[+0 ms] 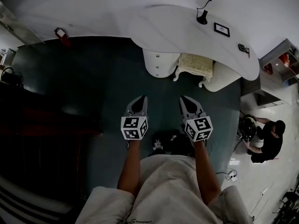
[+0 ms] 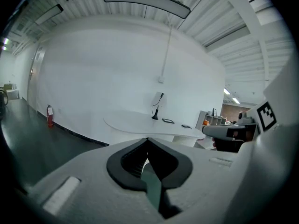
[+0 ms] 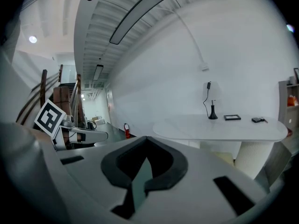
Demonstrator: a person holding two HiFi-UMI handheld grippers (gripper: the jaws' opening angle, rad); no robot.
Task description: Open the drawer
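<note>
**Containers.** One white rounded drawer unit (image 1: 158, 63) is recorded under the white curved desk (image 1: 187, 38). It is placed ahead of both claws and well apart from them. Two small knobs are seen on its front, one above the other. The drawers are seen closed, so their contents cannot be told.

**Claws.** The left claw (image 1: 141, 101) is held over the dark floor (image 1: 93, 87) and pointed toward the desk. Its jaws are brought fully together, and nothing is gripped or touched. The right claw (image 1: 186, 101) is held just beside it, apart from it and roughly parallel. Its jaws are likewise closed tip to tip, with nothing between them. A marker cube is carried behind the jaws of each claw, at left (image 1: 134, 127) and at right (image 1: 198, 128).

**Surroundings.**
- A cream stool (image 1: 194, 65) with curved legs is set just beside the drawer unit, ahead of the right claw.
- A second white rounded pedestal (image 1: 224, 77) is found beyond the stool, further to the right.
- On the desk are listed a black stand with a cable (image 1: 202, 17), a dark frame (image 1: 222, 29) and a small dark device (image 1: 243, 47).
- A red fire extinguisher (image 1: 60, 34) is noted by the wall, far left of the left claw.
- A person in dark clothing (image 1: 268, 141) is seen crouched well to the right of the right claw.
</note>
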